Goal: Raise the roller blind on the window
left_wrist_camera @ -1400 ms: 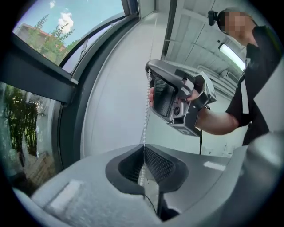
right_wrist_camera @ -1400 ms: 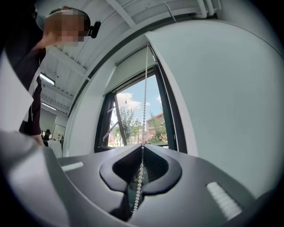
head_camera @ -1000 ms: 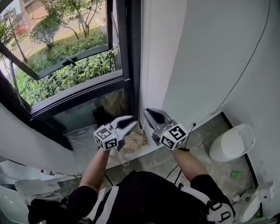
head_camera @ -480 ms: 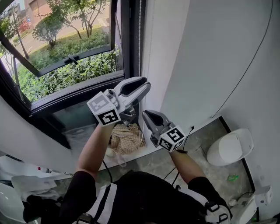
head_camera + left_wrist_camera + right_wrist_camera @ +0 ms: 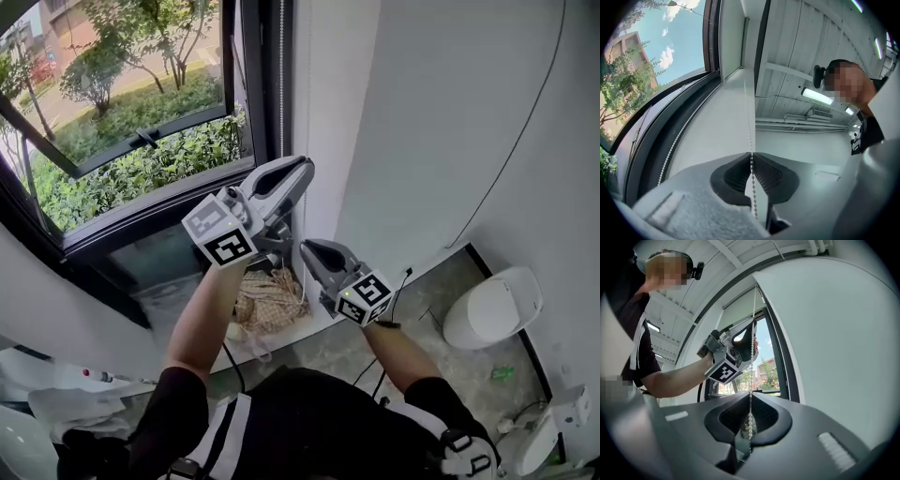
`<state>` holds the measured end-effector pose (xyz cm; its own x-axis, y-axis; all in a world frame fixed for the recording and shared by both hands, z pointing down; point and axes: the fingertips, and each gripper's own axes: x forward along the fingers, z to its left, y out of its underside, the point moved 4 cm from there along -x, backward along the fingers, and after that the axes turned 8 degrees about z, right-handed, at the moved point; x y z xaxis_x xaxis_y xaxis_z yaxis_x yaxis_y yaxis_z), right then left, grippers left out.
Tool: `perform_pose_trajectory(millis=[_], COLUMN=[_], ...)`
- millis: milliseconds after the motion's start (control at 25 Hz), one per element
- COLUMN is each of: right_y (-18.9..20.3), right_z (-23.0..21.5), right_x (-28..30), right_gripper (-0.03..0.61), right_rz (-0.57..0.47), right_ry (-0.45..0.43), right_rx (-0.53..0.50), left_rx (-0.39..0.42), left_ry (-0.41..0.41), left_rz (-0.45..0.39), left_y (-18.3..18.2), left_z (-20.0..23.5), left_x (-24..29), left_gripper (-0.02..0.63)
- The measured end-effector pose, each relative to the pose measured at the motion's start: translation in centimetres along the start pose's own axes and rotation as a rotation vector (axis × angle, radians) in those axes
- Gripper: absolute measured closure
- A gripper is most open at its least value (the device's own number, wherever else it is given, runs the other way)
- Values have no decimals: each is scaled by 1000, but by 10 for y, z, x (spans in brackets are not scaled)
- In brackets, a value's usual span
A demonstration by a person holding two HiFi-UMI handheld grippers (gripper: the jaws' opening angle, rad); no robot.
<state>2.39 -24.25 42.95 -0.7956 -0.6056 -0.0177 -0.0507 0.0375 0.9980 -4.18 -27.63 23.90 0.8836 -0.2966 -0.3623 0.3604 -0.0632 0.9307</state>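
Gripping the bead chain point(image 5: 751, 136) between its ribbed pads, the left gripper point(image 5: 302, 169) is raised in front of the window point(image 5: 131, 141). Its jaws have just been closing and now pinch the chain at their tips (the left gripper view shows the beads running dead centre). From there the chain climbs straight up along the white edge beside the dark window frame. A second strand point(image 5: 677, 140) hangs further left against that frame. The right gripper point(image 5: 306, 249) sits lower and slightly to the right in the head view, near the left one but apart from it. Its jaws are closed on the same chain. In the right gripper view the beads bunch between the pads and then run up, taut, to the left gripper above. The pale blind point(image 5: 740, 308) covers only the top part of the window, with trees and a building showing through the glass below it. Both grippers point up towards the corner where the window frame meets the white wall point(image 5: 450, 122). Below them, at the foot of the window, lies a woven bag point(image 5: 267, 300). A white bin point(image 5: 492, 309) stands on the floor off to the right.
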Motion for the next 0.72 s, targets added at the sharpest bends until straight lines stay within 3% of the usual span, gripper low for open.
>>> perform_pose_trajectory(millis=[280, 400, 520, 720], right_y=[2, 12, 41, 118], right_z=[1, 4, 3, 2], right_x=[-4, -5, -7, -14], right_gripper=[563, 563, 563, 563], right_rz=[-8, 15, 91, 318], right_ry=[-2, -2, 7, 21], right_rx=[12, 6, 18, 59], left_rx=[-22, 51, 83, -20], left_ry=[-1, -16, -52, -118], left_rz=[-23, 17, 103, 188], left_y=[0, 8, 35, 113], left_z=[-4, -10, -6, 1], left_x=[-6, -9, -17, -54], left_gripper=[601, 603, 603, 603])
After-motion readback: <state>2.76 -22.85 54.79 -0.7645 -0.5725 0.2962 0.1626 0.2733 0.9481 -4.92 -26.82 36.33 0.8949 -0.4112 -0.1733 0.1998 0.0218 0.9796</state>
